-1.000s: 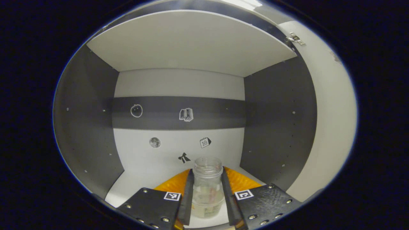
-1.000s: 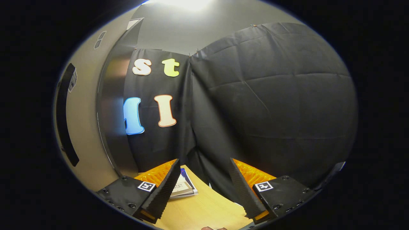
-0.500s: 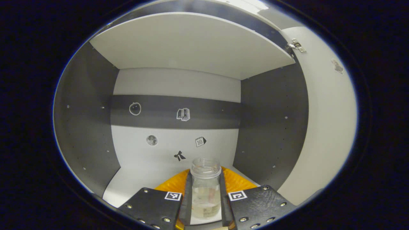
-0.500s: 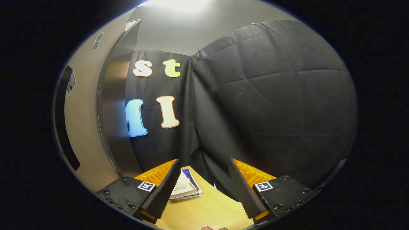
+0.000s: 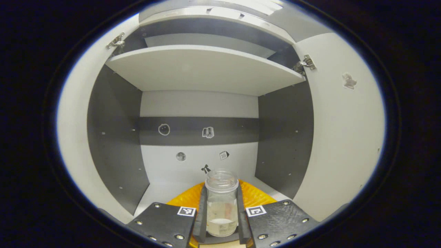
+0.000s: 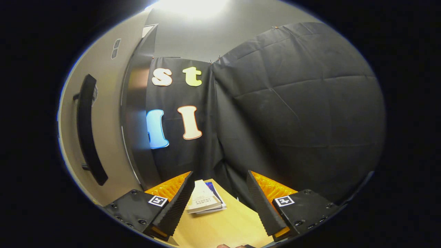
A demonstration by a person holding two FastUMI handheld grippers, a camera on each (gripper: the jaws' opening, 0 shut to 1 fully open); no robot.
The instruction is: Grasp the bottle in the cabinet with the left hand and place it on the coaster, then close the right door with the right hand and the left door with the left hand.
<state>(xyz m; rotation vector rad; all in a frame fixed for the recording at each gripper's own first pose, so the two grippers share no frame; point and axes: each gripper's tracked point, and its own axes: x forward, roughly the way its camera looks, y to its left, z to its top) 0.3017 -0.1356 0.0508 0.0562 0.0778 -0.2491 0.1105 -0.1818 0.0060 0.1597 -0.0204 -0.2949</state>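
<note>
While the left gripper [image 5: 221, 220] points level into the cabinet [image 5: 286, 137], its fingers are clamped on both sides of the bottle [image 5: 222, 203], a clear, round glass jar held upright at the cabinet's front edge, both doors swung wide. The right gripper [image 6: 220, 206] hangs over a pale wood table [image 6: 224, 227], fingers spread apart and empty, ribbed inner faces showing, with booklets [image 6: 205, 201] near the table's far edge beside a door's dark curved handle [image 6: 88, 131].

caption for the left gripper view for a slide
Left gripper shut on a clear bottle before the open cabinet.
</note>
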